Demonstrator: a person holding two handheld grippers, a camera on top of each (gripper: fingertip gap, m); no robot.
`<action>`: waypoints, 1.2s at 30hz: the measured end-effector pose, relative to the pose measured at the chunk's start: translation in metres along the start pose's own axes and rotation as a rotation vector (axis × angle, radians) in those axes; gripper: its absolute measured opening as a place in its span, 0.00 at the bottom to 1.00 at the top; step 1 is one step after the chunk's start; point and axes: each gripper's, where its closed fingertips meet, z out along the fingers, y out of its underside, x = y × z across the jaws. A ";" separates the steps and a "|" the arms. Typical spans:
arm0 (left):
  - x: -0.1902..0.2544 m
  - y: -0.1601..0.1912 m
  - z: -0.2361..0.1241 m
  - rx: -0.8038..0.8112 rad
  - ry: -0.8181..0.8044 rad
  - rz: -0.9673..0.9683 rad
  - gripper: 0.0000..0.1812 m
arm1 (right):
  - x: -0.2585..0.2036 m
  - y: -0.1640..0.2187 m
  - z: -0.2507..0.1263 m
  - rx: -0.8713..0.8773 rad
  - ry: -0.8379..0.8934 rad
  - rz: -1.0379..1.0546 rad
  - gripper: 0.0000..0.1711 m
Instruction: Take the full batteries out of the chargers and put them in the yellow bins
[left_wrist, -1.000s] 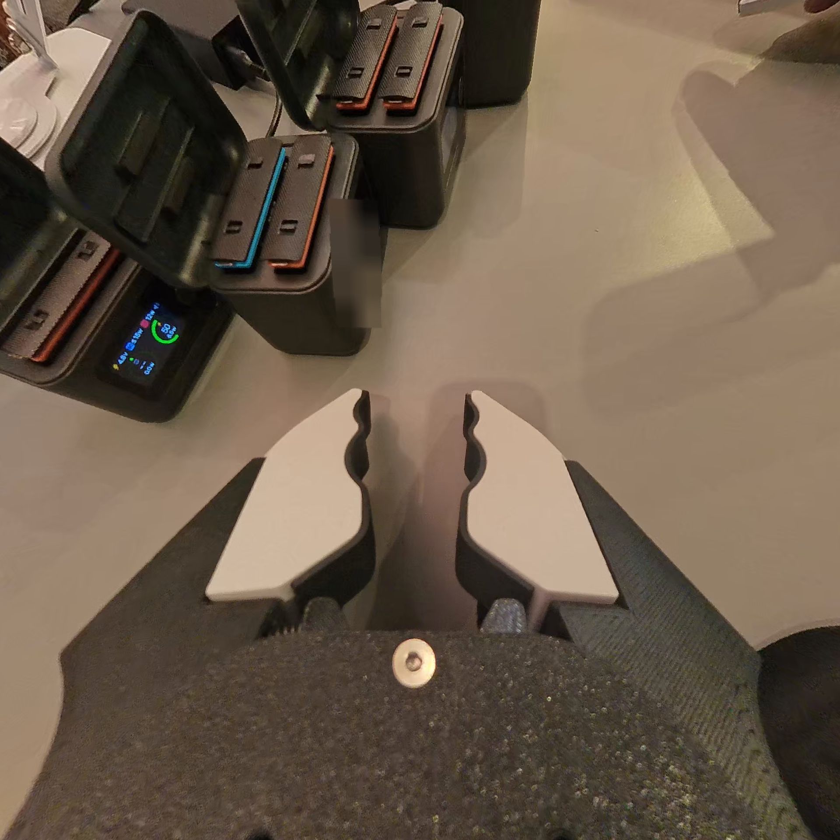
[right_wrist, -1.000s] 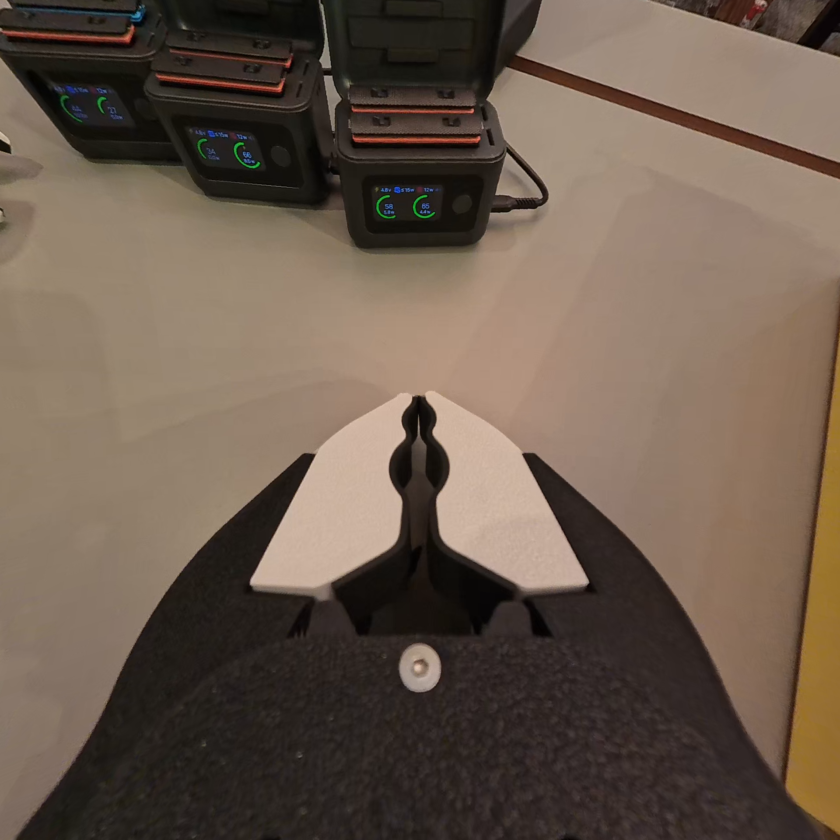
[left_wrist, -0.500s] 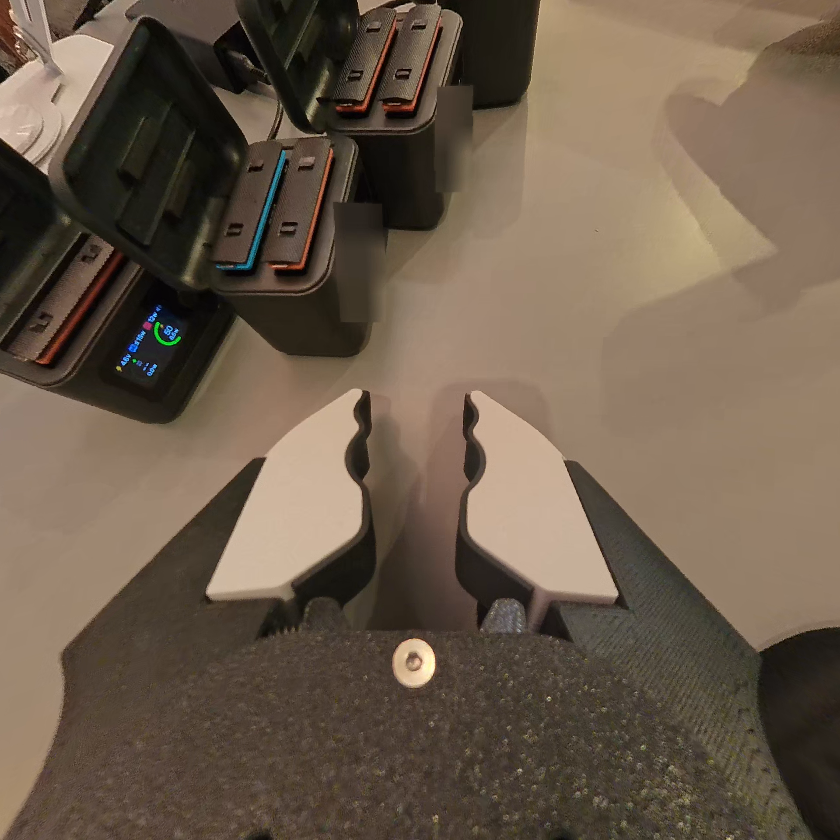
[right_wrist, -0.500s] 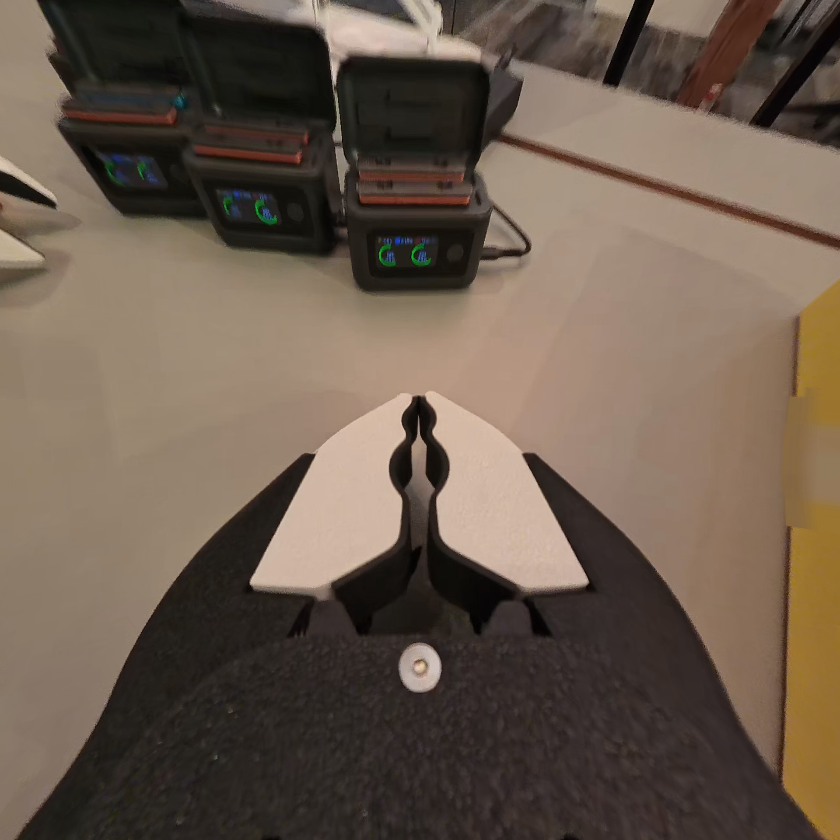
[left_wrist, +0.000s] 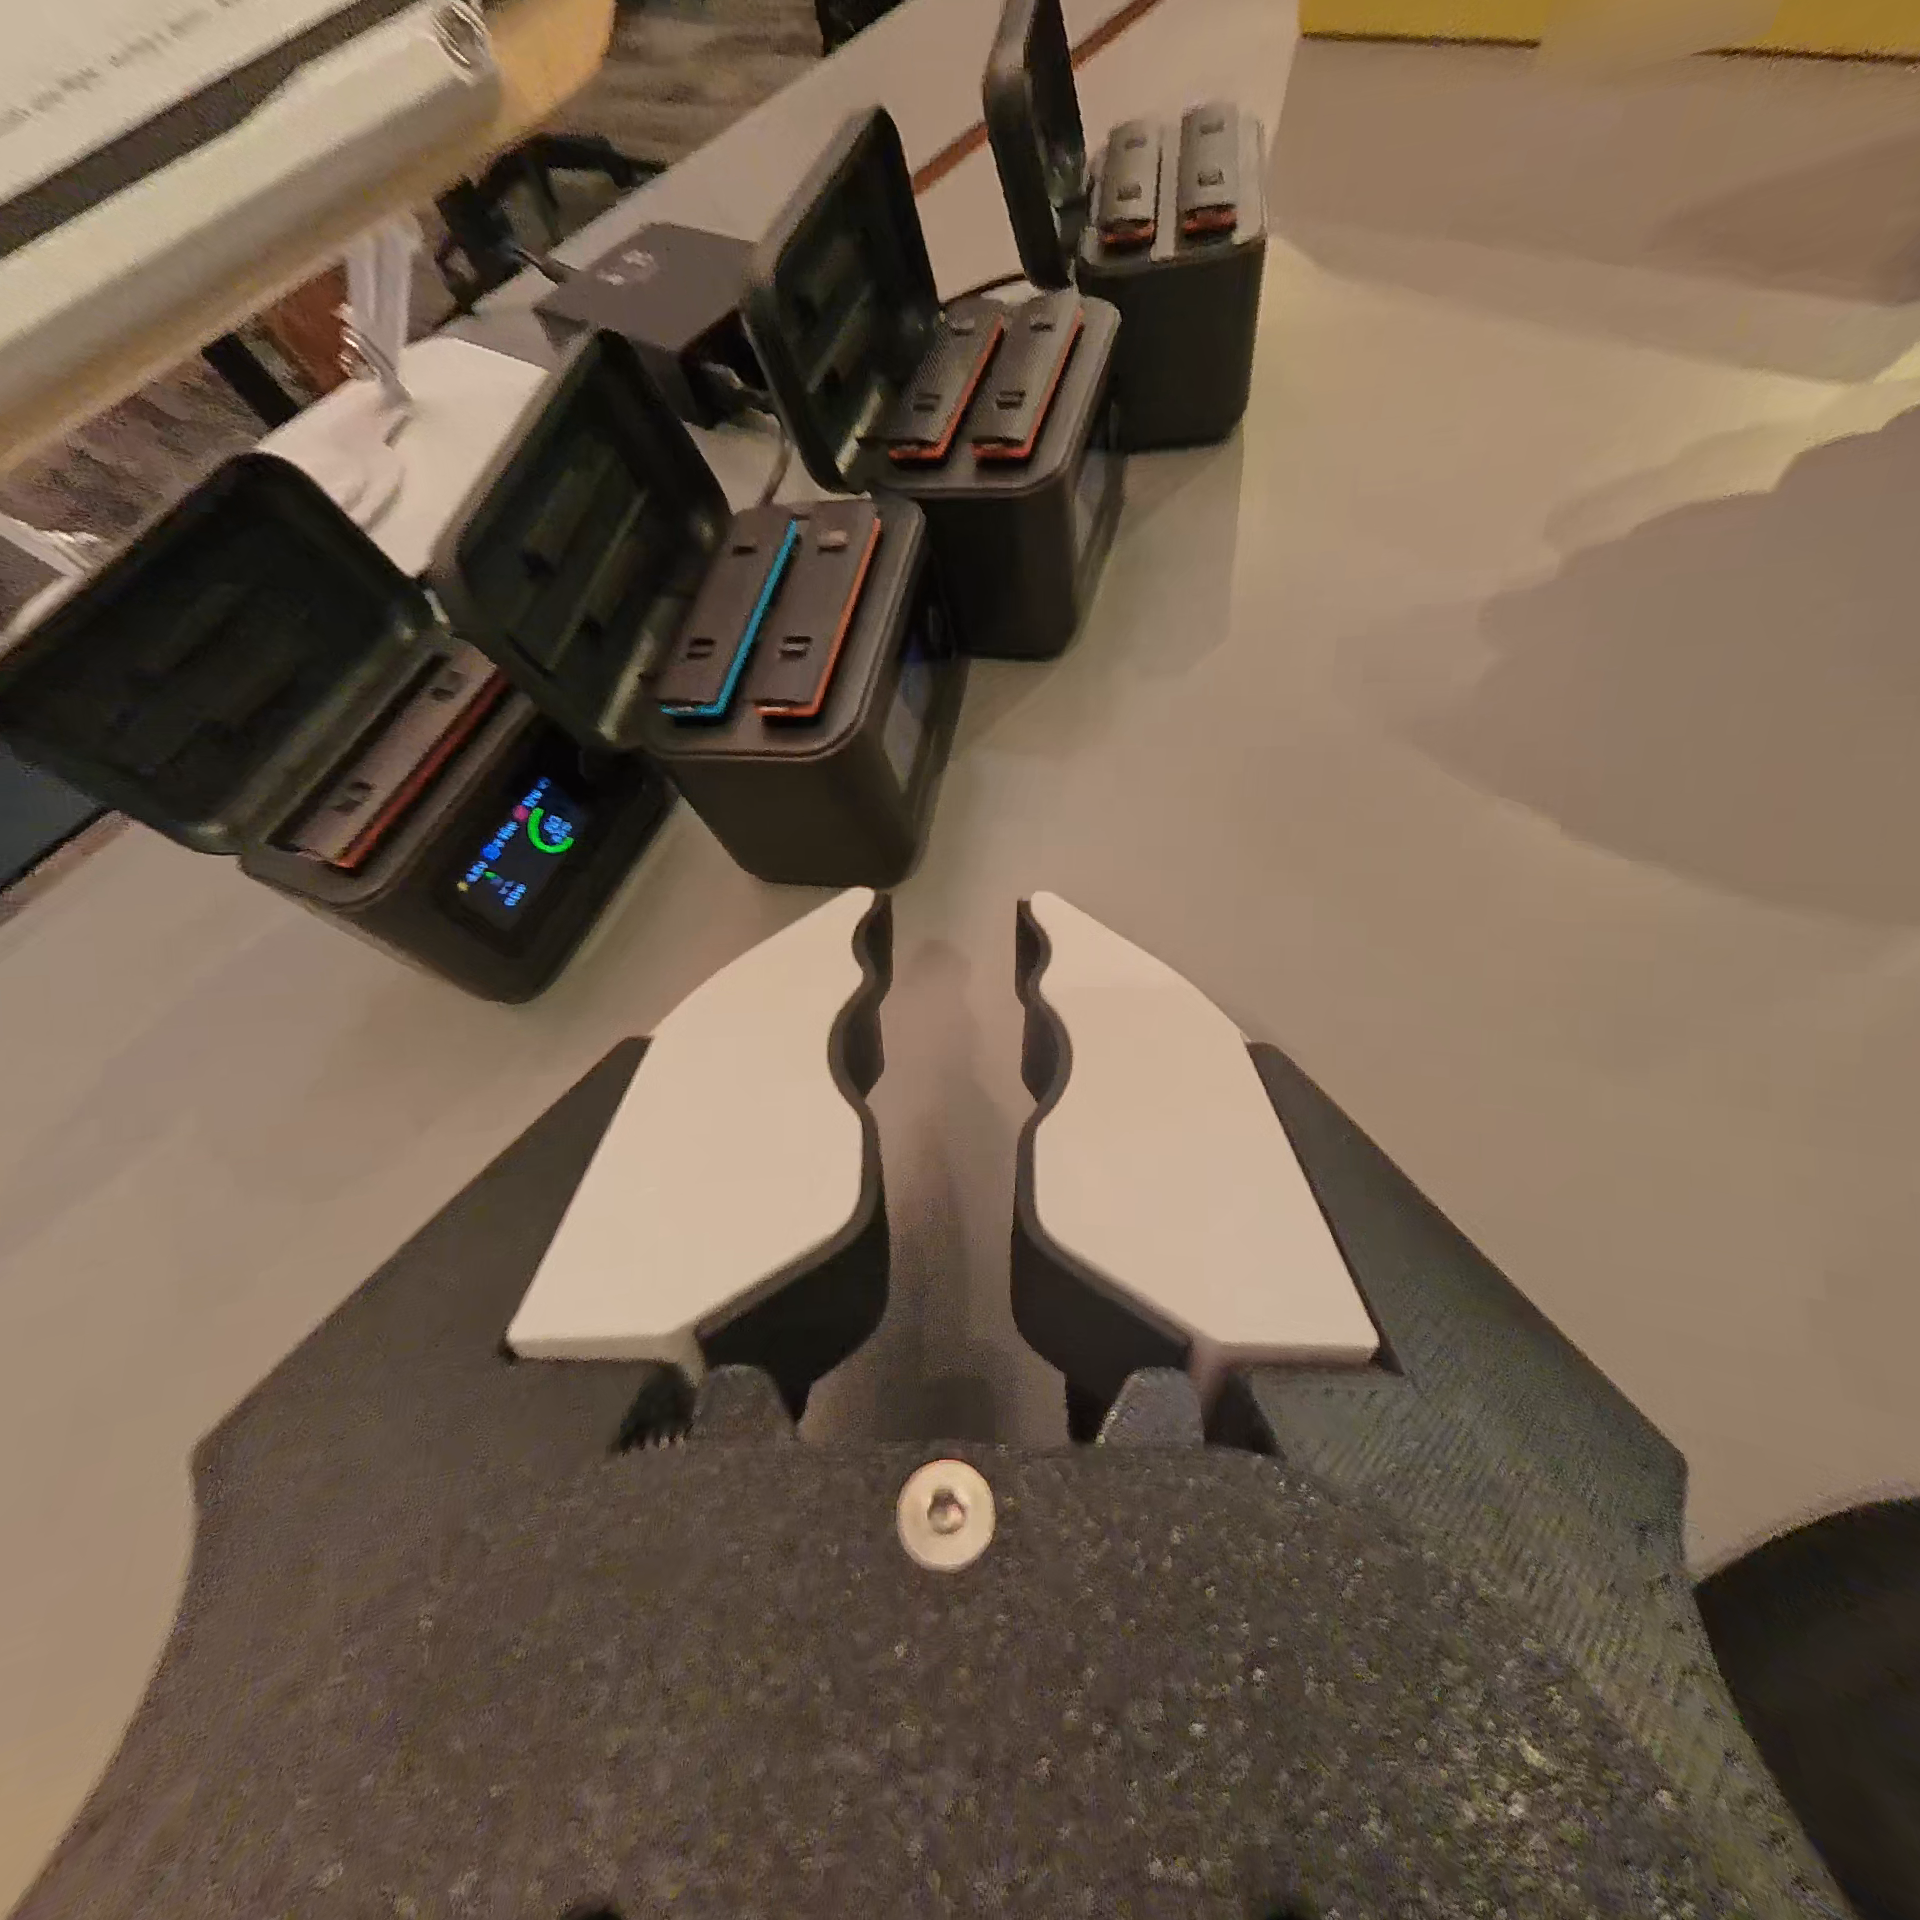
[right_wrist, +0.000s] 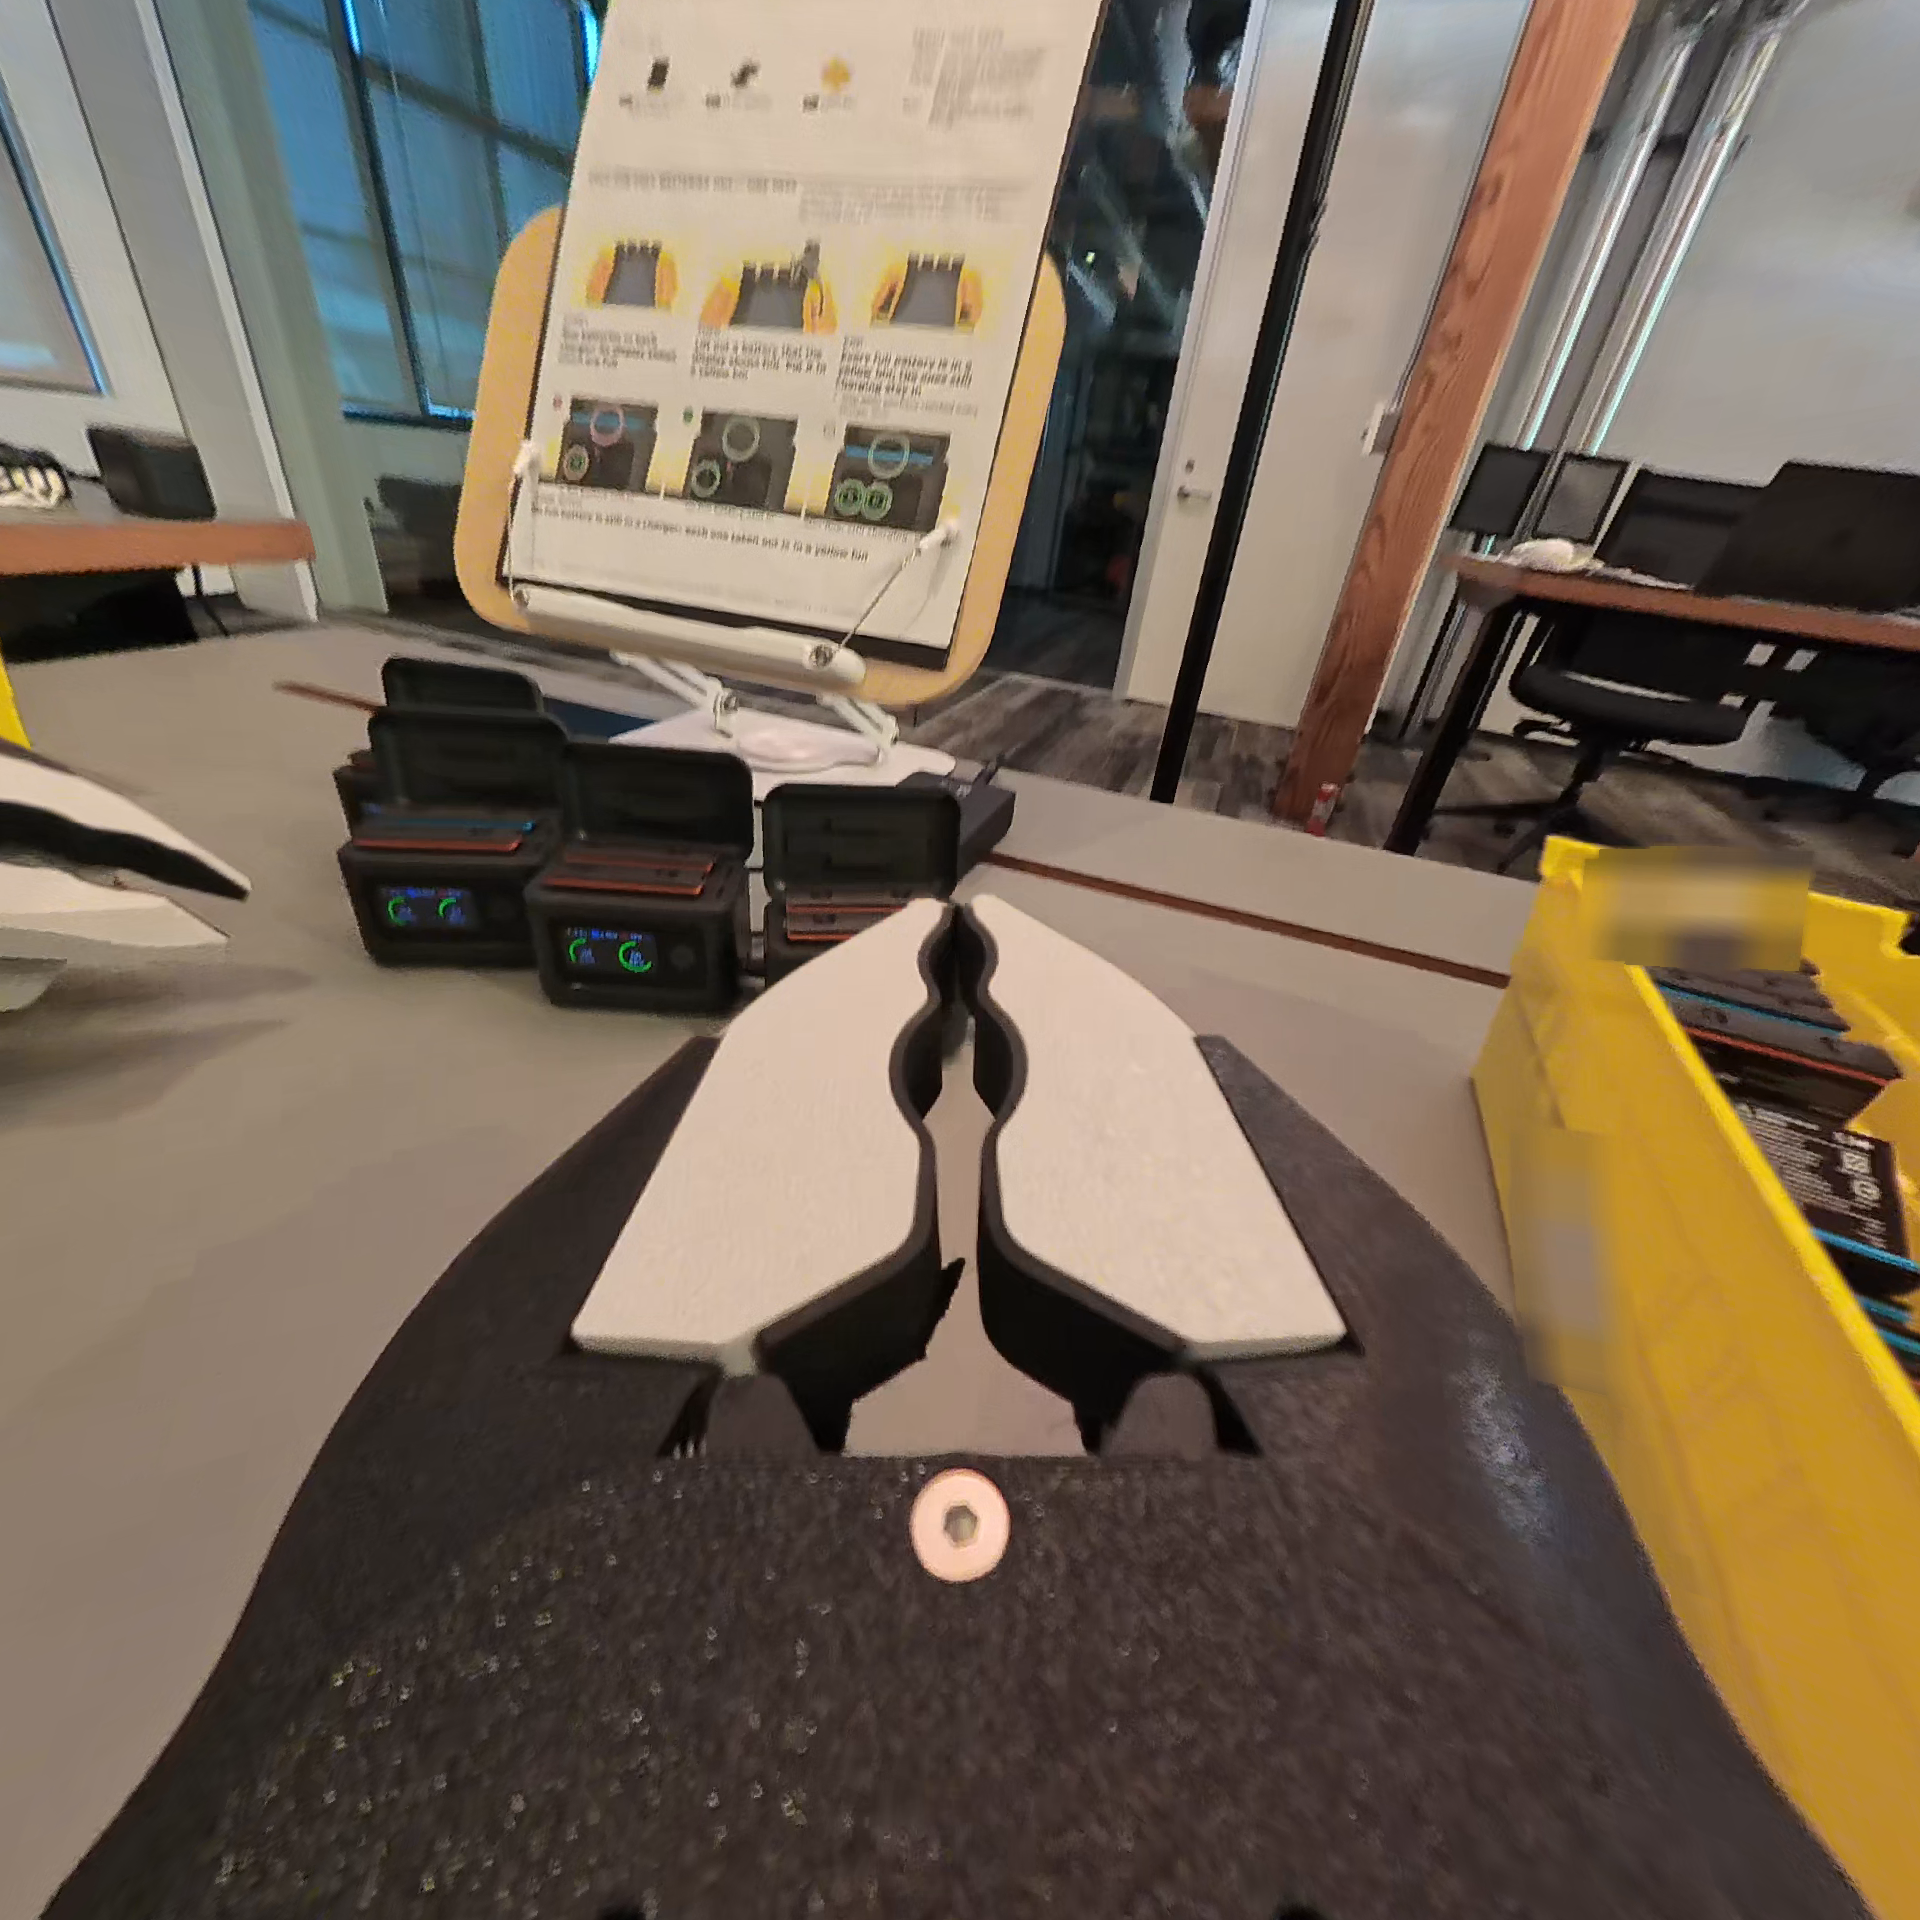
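Several black chargers with open lids stand in a row on the grey table. In the left wrist view the nearest charger (left_wrist: 457, 831) shows a lit screen; the one beside it (left_wrist: 800, 707) holds a blue-edged and an orange-edged battery. My left gripper (left_wrist: 954, 914) is open and empty, just short of that charger. In the right wrist view the chargers (right_wrist: 634, 925) stand ahead, two with lit green rings. My right gripper (right_wrist: 954, 914) is shut and empty, raised above the table. A yellow bin (right_wrist: 1621, 1247) at the right holds several batteries (right_wrist: 1787, 1049).
An instruction sheet on a wooden stand (right_wrist: 769, 343) rises behind the chargers. A black power adapter (left_wrist: 634, 281) with cables lies behind them. The left gripper's fingers (right_wrist: 94, 862) show at the left edge of the right wrist view. Another yellow bin (left_wrist: 1600, 26) is at the top of the left wrist view. Across from one pair of fingers to the other is roughly 30 centimeters.
My right gripper has tilted up and pulled back, bringing the sign, the room and the yellow bin into view. My left gripper has tilted up slightly and narrowed a little.
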 end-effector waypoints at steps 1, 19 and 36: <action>-0.003 -0.002 -0.001 0.012 -0.021 0.001 0.12 | 0.001 -0.003 -0.001 0.015 0.007 0.002 0.00; -0.079 0.008 -0.054 0.081 -0.455 -0.326 0.00 | -0.010 0.007 0.003 -0.040 -0.043 -0.027 0.00; -0.118 -0.076 -0.283 0.403 -0.588 -0.305 0.00 | -0.026 0.013 0.002 -0.074 -0.140 -0.036 0.00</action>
